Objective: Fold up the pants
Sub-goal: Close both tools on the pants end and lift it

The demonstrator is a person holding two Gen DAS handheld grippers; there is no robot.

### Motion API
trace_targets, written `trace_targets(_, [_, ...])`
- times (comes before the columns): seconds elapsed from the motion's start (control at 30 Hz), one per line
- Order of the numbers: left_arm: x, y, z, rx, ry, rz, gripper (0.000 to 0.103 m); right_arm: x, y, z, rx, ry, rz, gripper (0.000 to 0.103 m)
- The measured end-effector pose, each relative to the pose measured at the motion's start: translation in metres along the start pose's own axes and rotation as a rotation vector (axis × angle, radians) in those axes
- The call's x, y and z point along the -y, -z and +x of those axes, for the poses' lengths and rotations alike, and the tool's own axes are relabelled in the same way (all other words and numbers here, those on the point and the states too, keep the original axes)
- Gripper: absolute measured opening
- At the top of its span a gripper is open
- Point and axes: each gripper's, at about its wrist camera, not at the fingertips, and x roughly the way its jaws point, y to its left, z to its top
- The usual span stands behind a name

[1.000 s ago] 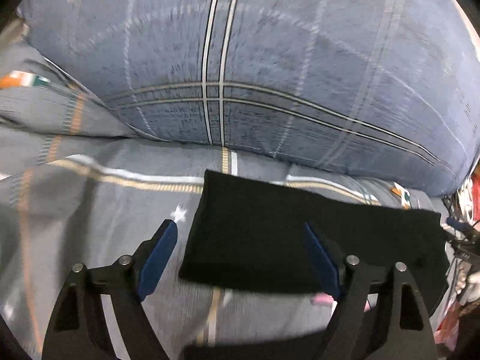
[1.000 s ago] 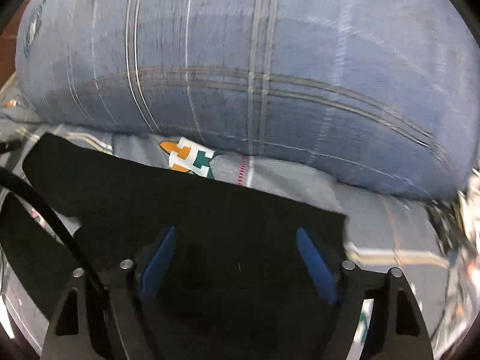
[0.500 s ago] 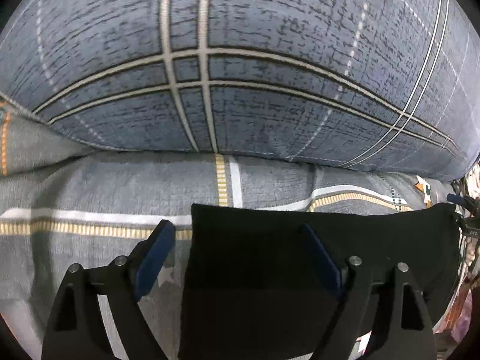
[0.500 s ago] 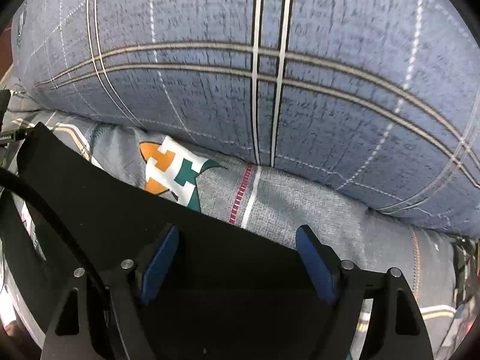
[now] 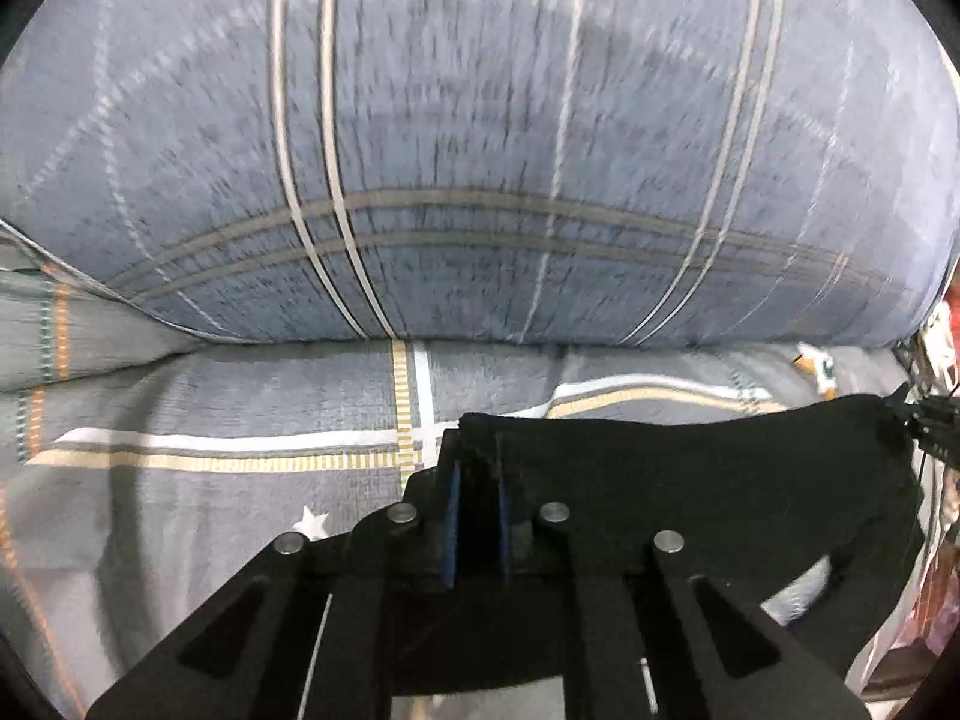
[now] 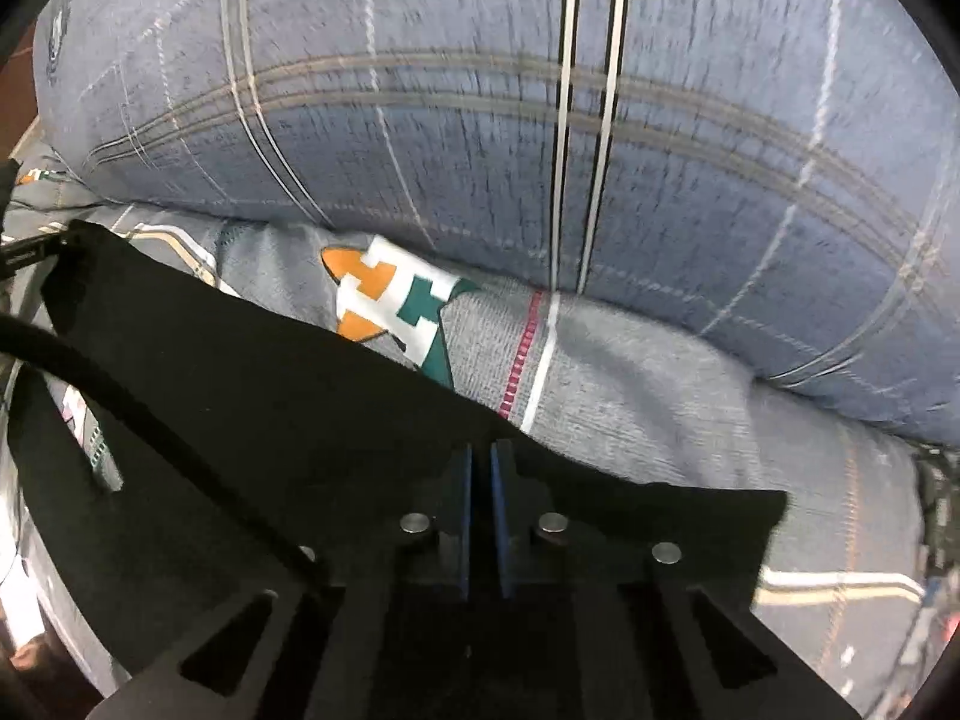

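CHANGE: left gripper (image 5: 477,516) and right gripper (image 6: 481,516) just closed, each clamped on black pants (image 5: 690,480) edge at 12 o'clock | MEANING: far corners gripped, likely ready to lift and fold.

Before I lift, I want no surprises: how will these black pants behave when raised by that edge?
The black pants are probably floppy: the edge already dips between the left claw and right claw. Likely light. They look thin and may drag on the bedsheet.

Pants (image 5: 690,480) lying on bed sheet (image 5: 210,510); pillow (image 5: 480,150) on bed behind them, well apart from pants' far edge.
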Motion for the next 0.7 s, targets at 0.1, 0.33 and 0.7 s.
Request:
trace_targets(0.1, [0.013,0.003,-0.014,0.053,0.0,0.003,0.009,-0.004,-0.001,-0.026,0.057,0.042,0.003,0.006])
trace_targets(0.33, [0.023,0.039,-0.096,0.216,0.047,0.011,0.007,-0.034,0.047,-0.1,0.157,0.044,0.019,0.006])
trace_targets(0.7, [-0.051,0.2,-0.216,0.204,0.01,-0.08,0.01,-0.077,0.214,-0.083,0.085,-0.038,0.109,0.001])
